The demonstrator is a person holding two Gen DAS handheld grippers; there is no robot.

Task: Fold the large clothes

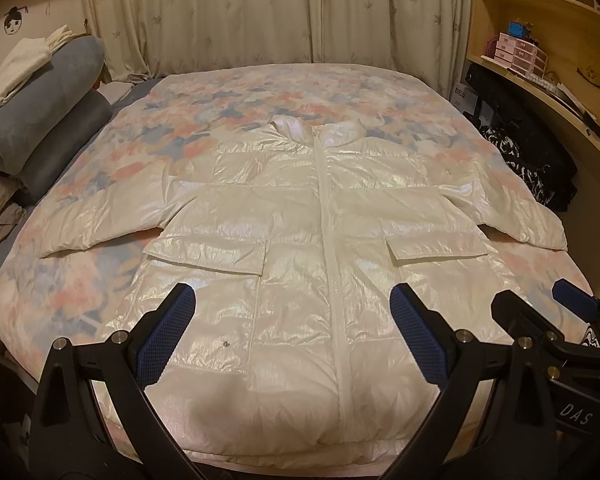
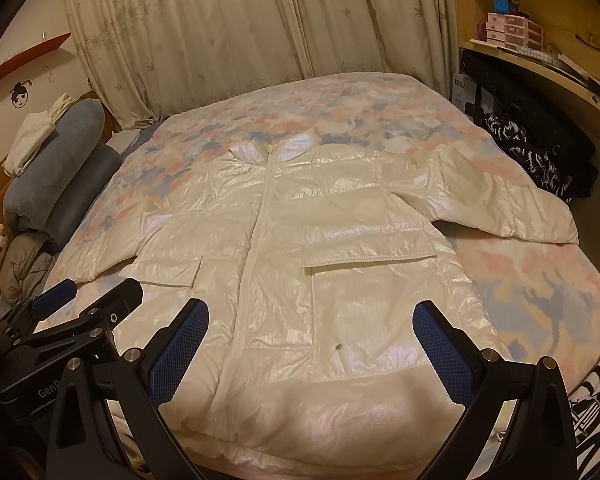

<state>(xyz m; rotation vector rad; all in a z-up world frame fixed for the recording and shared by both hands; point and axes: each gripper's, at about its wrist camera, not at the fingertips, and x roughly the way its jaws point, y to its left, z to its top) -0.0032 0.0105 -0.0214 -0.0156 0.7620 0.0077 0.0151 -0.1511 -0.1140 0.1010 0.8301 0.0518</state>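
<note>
Jacket (image 1: 300,216) hem nearest the grippers: cut off by bottom frame edge in both wrist views. Small dark speck (image 1: 226,344) on jacket's lower front: too small to identify. Shelf (image 1: 540,20) items right of jacket: indistinct.

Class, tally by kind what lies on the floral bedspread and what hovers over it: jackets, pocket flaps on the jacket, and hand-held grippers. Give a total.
White jacket: 1
Pocket flaps: 2
Hand-held grippers, left and right: 2
Total: 5
</note>
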